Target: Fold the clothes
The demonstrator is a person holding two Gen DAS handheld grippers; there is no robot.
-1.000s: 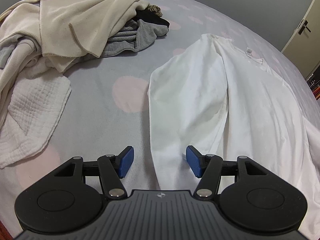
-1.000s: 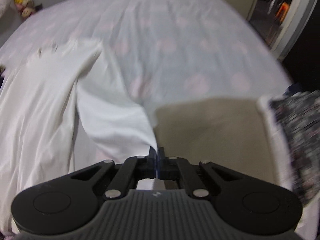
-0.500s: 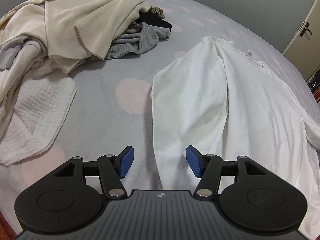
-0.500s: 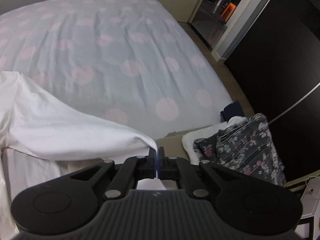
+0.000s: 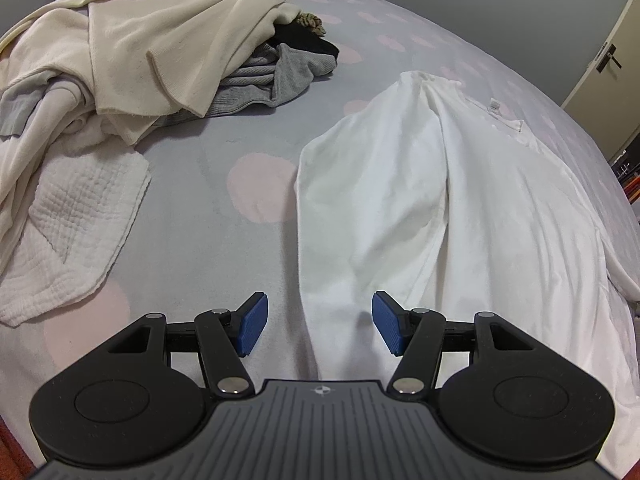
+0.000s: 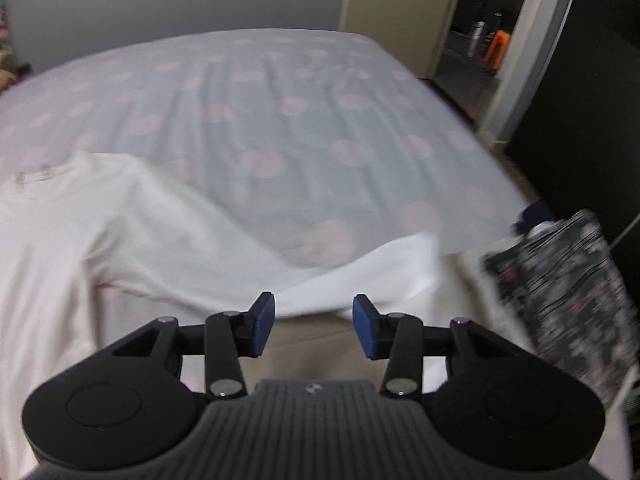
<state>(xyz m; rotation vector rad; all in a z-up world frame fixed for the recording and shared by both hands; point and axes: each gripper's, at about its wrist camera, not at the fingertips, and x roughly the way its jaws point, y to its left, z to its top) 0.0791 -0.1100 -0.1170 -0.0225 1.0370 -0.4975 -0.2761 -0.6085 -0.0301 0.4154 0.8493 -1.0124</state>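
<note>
A white long-sleeved shirt (image 5: 460, 208) lies spread on the grey bed with pink dots (image 5: 208, 208), its left sleeve folded in along the body. My left gripper (image 5: 318, 330) is open and empty, hovering over the shirt's lower left edge. In the right wrist view the same shirt (image 6: 100, 232) lies at the left, and its right sleeve (image 6: 360, 272) stretches out to the bed's near edge. My right gripper (image 6: 314, 330) is open and empty, just behind the sleeve end. This view is blurred.
A heap of cream and grey clothes (image 5: 160, 52) and a white waffle cloth (image 5: 68, 232) lie at the left of the bed. A dark flowered garment (image 6: 568, 300) lies beside the bed at the right. A doorway (image 6: 472, 32) opens at the back right.
My right gripper was shut on the shirt's sleeve end, drew it out to the right, and has now opened and let it drop. My left gripper stayed open and barely shifted.
</note>
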